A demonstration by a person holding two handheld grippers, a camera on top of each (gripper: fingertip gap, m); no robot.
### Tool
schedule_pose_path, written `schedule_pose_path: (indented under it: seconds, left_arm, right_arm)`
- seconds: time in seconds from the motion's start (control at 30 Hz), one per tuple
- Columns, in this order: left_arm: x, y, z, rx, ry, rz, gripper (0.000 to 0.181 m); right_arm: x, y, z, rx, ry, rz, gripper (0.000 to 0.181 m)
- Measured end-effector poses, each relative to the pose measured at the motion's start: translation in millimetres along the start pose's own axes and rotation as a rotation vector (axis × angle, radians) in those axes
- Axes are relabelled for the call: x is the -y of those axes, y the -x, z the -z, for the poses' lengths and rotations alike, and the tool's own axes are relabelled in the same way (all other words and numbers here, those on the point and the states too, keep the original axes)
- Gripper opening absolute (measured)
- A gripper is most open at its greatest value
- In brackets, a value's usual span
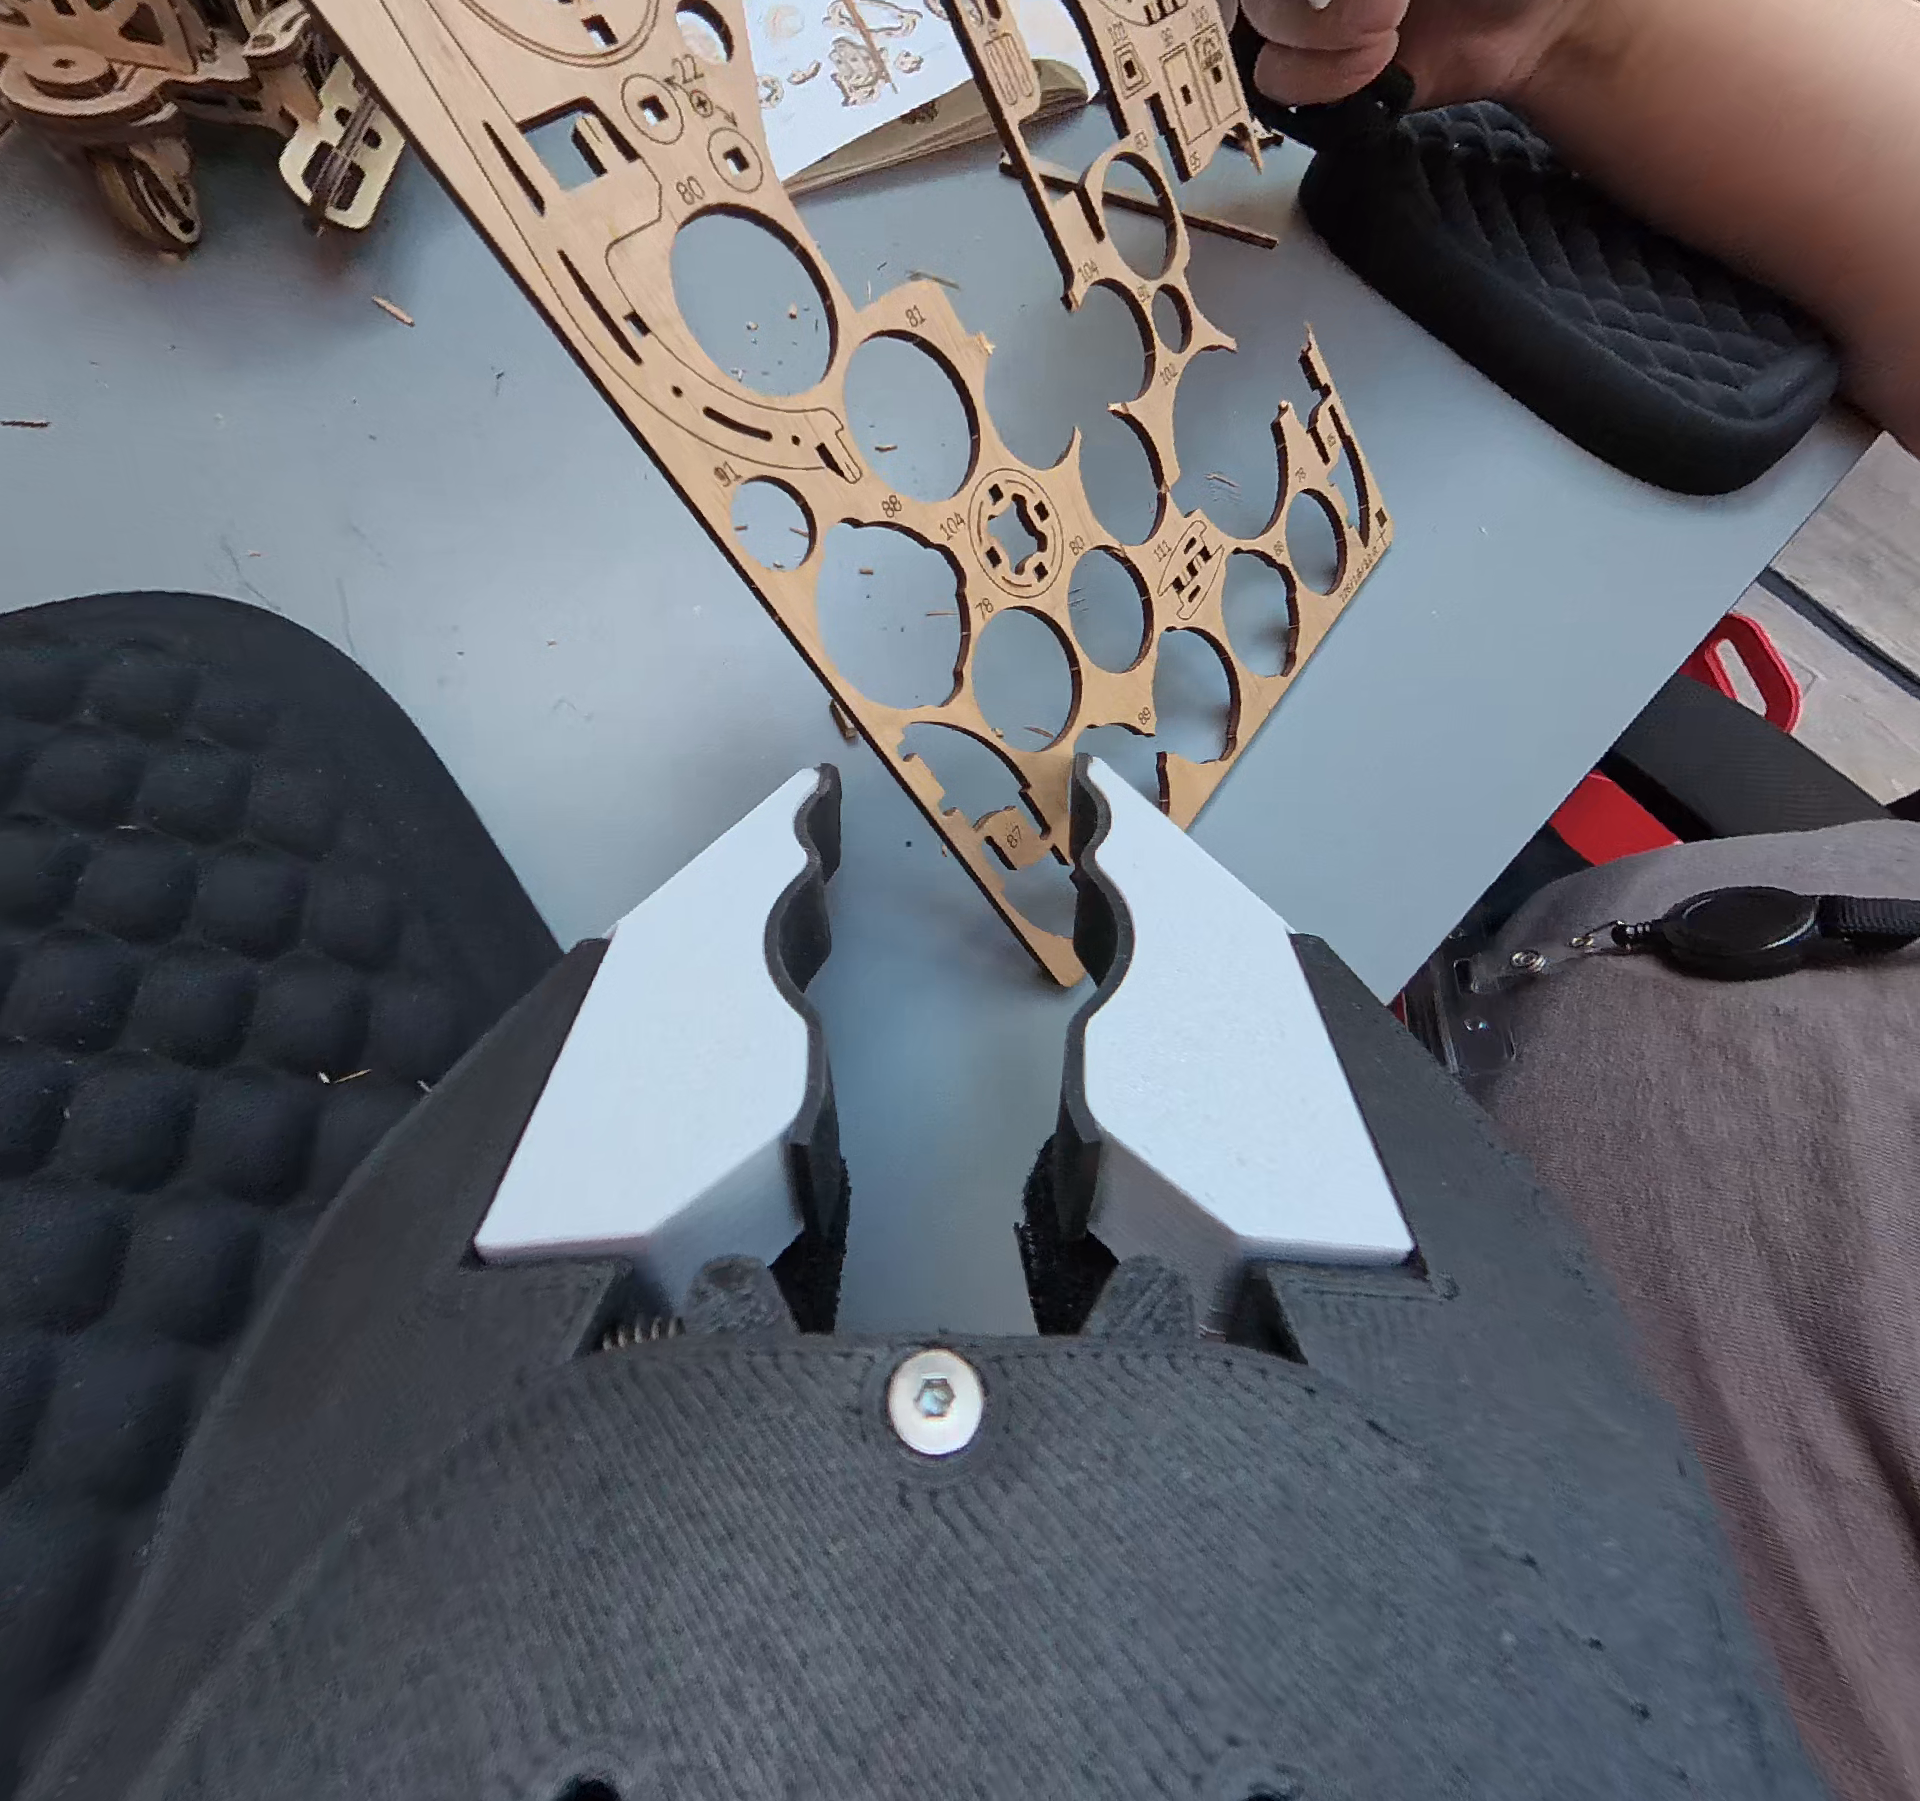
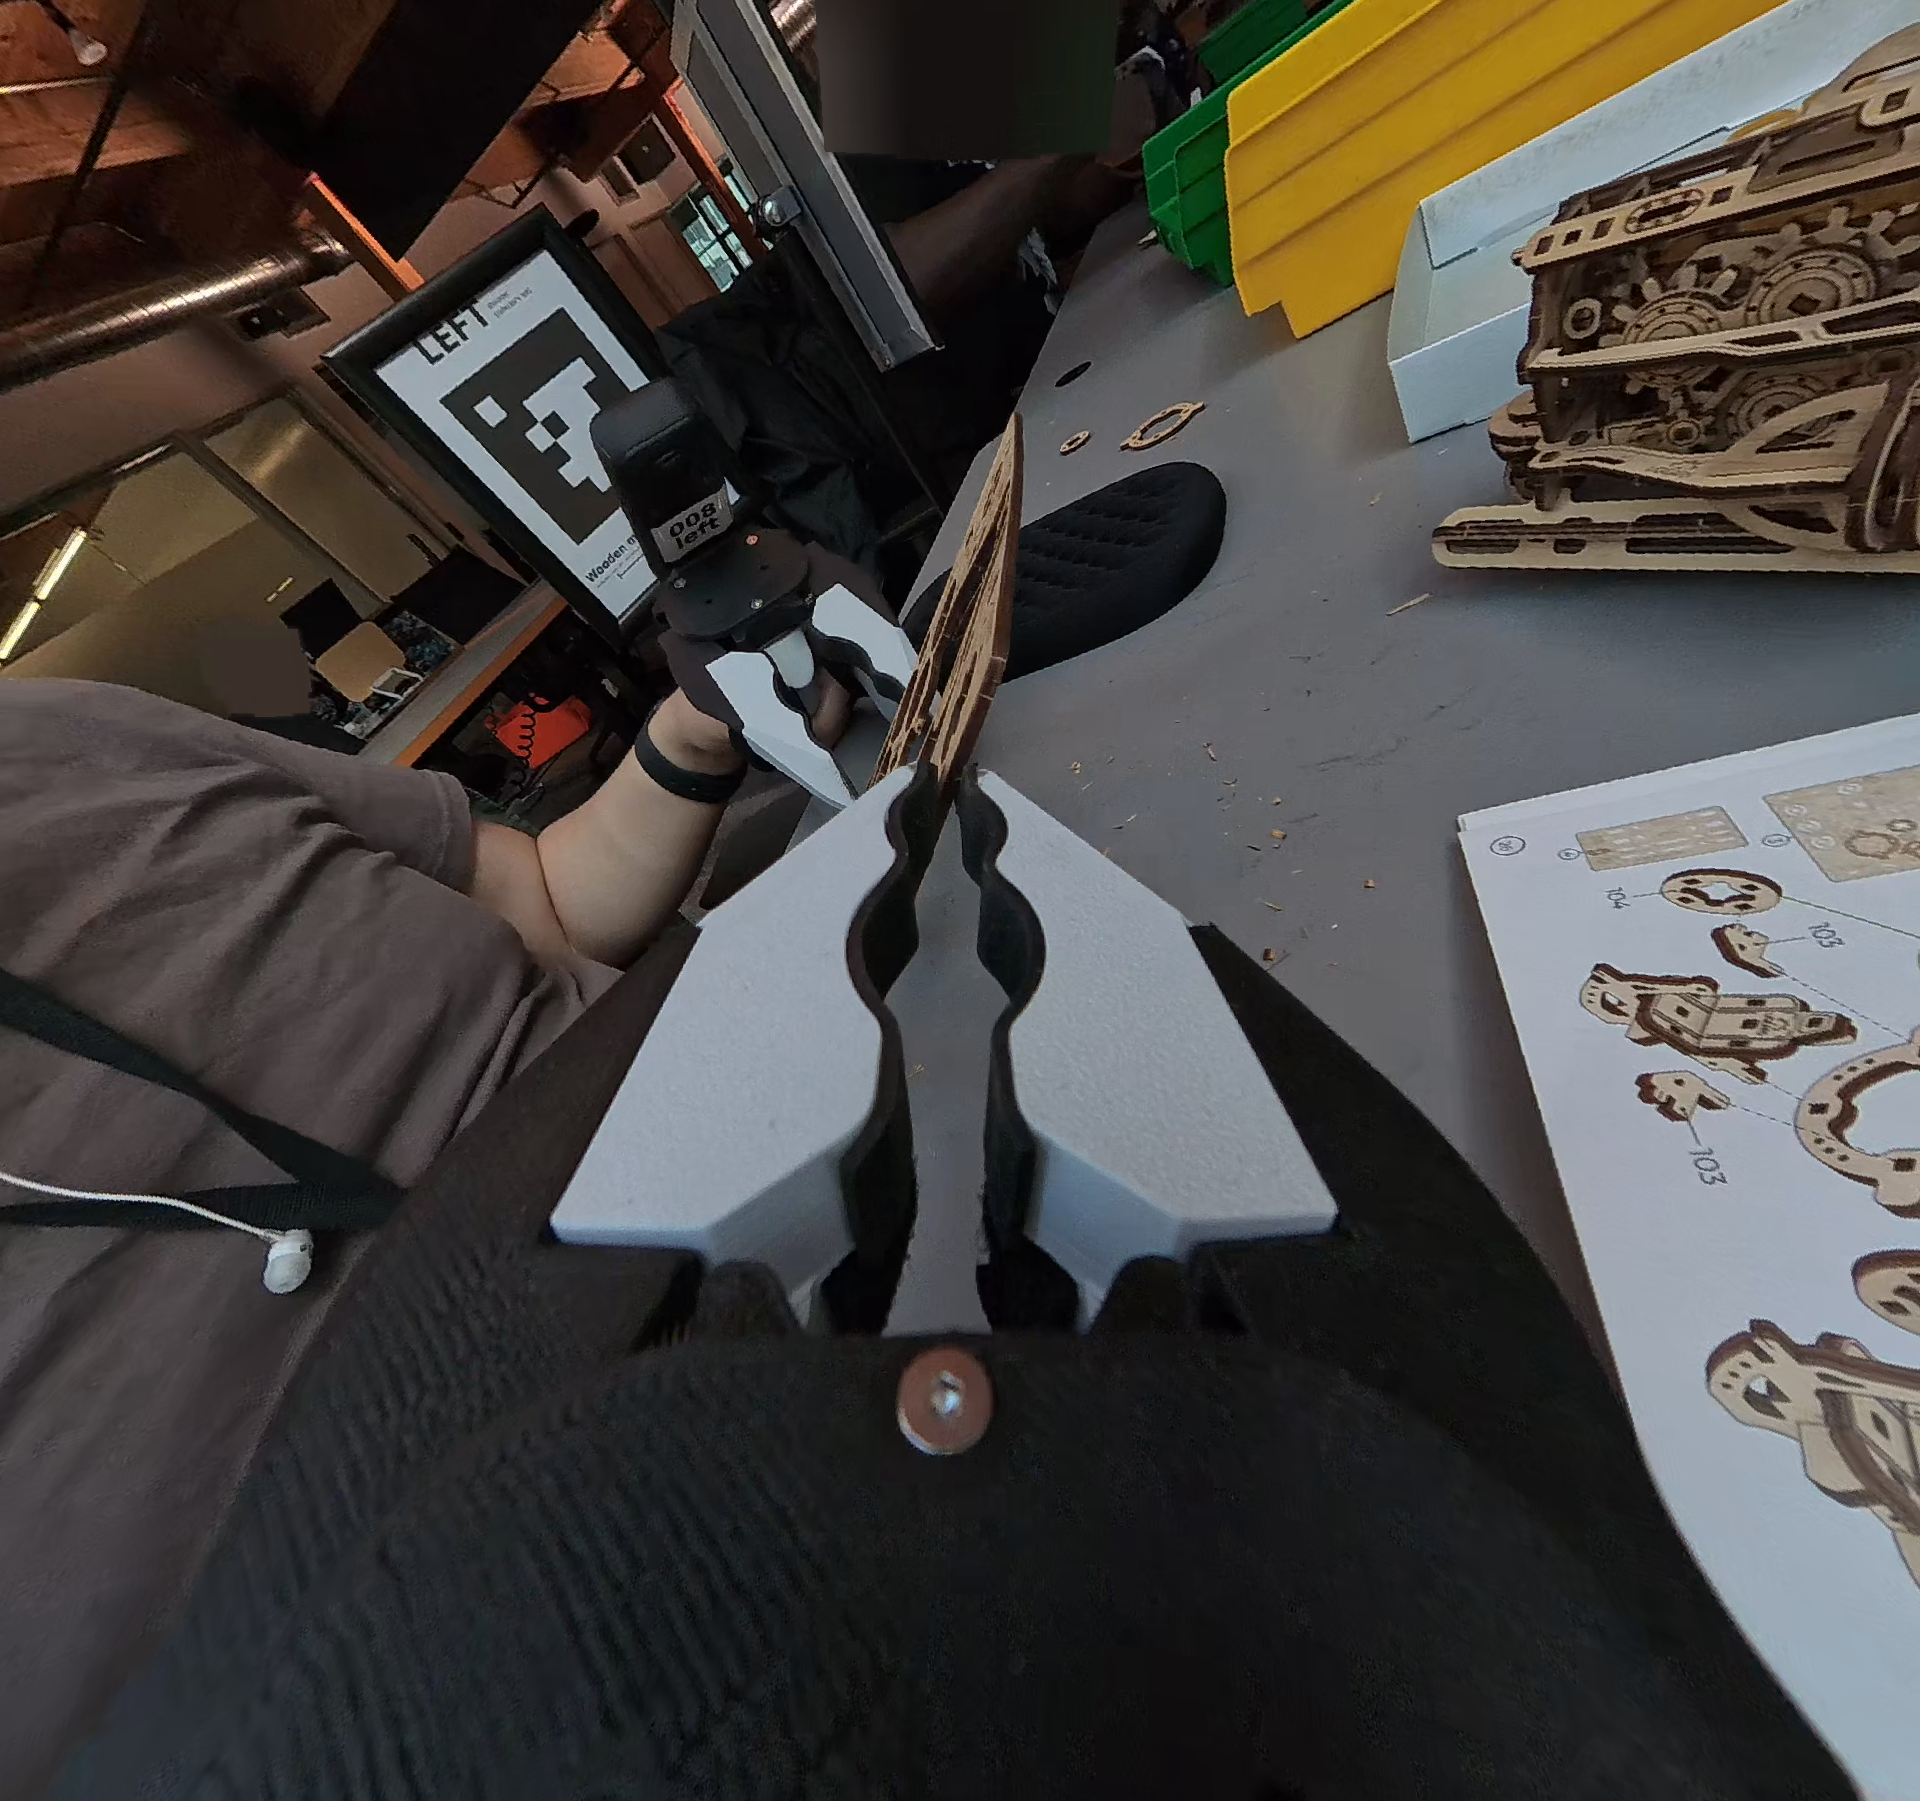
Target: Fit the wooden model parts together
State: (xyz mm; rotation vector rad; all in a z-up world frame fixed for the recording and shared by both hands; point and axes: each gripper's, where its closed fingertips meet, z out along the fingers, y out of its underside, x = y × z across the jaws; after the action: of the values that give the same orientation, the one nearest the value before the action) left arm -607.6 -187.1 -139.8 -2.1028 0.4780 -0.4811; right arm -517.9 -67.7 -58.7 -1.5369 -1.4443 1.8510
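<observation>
Plywood parts sheet [image 1: 935,463], punched with round holes, tilts above the grey counter [image 1: 312,463] in the left wrist view; the left gripper [image 1: 954,785] hangs just before its lower corner, jaws apart and empty. Right wrist view: the right gripper [image 2: 943,783] pinches that sheet's [image 2: 971,608] edge, an assembled wooden model [image 2: 1714,369] sits beyond, and an instruction sheet [image 2: 1714,1076] lies alongside.

Your left tongs [image 1: 954,795] stand open, and the punched wooden sheet [image 1: 935,463] is tilted just beyond their tips, over the table [image 1: 312,463].
</observation>
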Motion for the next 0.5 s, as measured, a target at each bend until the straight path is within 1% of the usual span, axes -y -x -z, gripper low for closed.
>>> schedule_pose_path:
  seconds: [0.07,0.1,0.2,0.23,0.3,0.43,0.5]
  left_arm:
    - [-0.3,5.7,2.0,-0.005,0.016,0.082,0.039]
    - [3.2,5.4,3.3,-0.043,0.006,0.150,0.039]
    - [27.8,-4.2,12.3,-0.268,-0.088,0.355,0.044]
    - [34.2,-5.1,14.9,-0.326,-0.105,0.396,0.045]
    - [42.4,-3.7,15.5,-0.385,-0.117,0.415,0.042]
    - [56.2,-5.8,7.0,-0.451,-0.119,0.376,0.043]
    - [64.3,-11.5,5.2,-0.528,-0.134,0.382,0.035]
  right_arm:
    - [-2.8,-0.1,-2.3,-0.011,0.006,-0.005,0.002]
    - [-3.8,-0.3,-2.4,-0.019,0.004,-0.006,0.002]
    - [-6.3,3.9,0.1,-0.033,-0.024,0.005,0.002]
    - [-5.3,8.7,1.6,-0.026,-0.044,0.020,0.001]
    - [-3.5,17.1,4.7,-0.021,-0.070,0.054,0.001]
    - [-3.3,22.7,9.9,-0.025,-0.100,0.062,0.001]
    - [-2.6,24.3,13.2,-0.020,-0.113,0.048,0.001]
